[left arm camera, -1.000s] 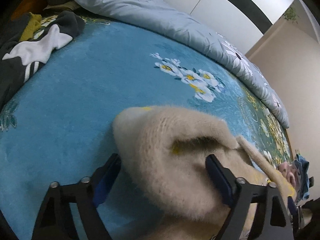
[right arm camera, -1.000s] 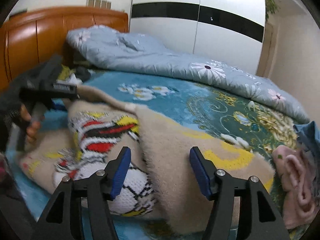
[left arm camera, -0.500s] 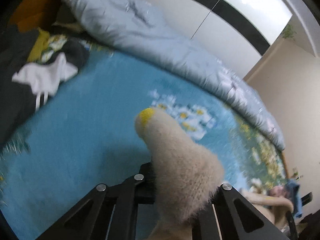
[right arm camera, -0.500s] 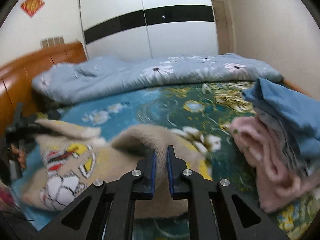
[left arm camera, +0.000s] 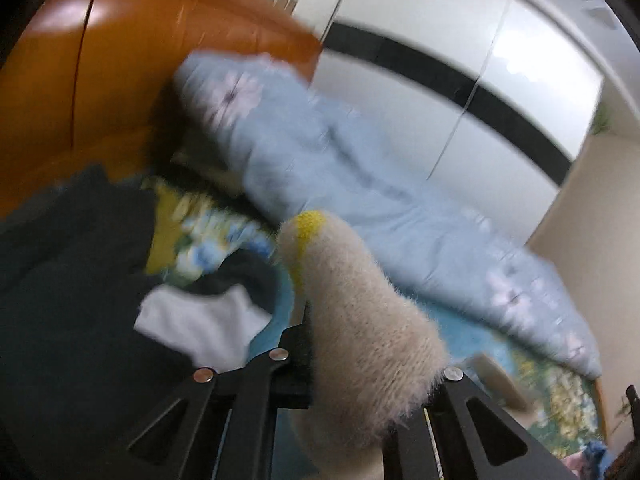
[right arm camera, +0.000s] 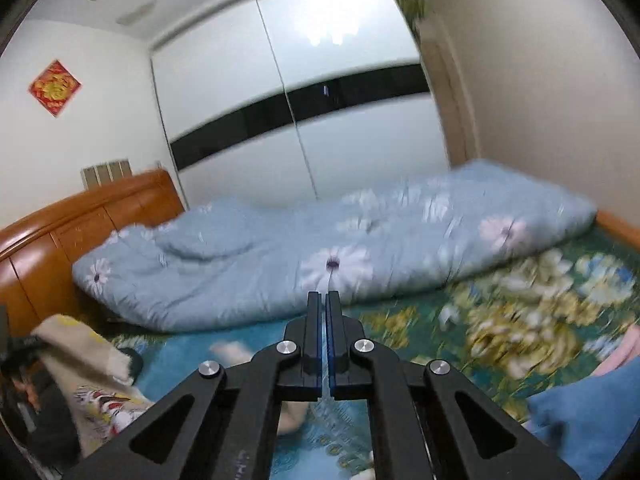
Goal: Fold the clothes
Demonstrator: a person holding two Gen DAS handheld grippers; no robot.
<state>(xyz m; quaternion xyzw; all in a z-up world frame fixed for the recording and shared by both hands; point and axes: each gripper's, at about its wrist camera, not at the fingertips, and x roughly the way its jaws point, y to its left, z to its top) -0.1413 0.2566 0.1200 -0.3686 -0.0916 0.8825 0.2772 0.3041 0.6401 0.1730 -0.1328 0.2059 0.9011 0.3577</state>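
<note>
My left gripper (left arm camera: 360, 364) is shut on a fluffy beige sweater (left arm camera: 360, 320) with a yellow cuff and holds it up off the bed. In the right wrist view the sweater (right arm camera: 92, 372) hangs at the far left, showing its red, yellow and white pattern. My right gripper (right arm camera: 324, 320) has its jaws pressed together, raised above the bed; a bit of beige fabric (right arm camera: 292, 420) shows under its fingers, but whether it is pinched is hidden.
A light blue floral duvet (right arm camera: 320, 256) lies along the far side of the teal floral bedspread (right arm camera: 500, 320). Dark and white clothes (left arm camera: 100, 300) lie by the wooden headboard (left arm camera: 100, 80). Blue and pink folded clothes (right arm camera: 592, 412) sit at the right.
Both grippers closed from open on the sweater, then rose; the sweater has lifted off the bed and both views tilted up toward the wardrobe.
</note>
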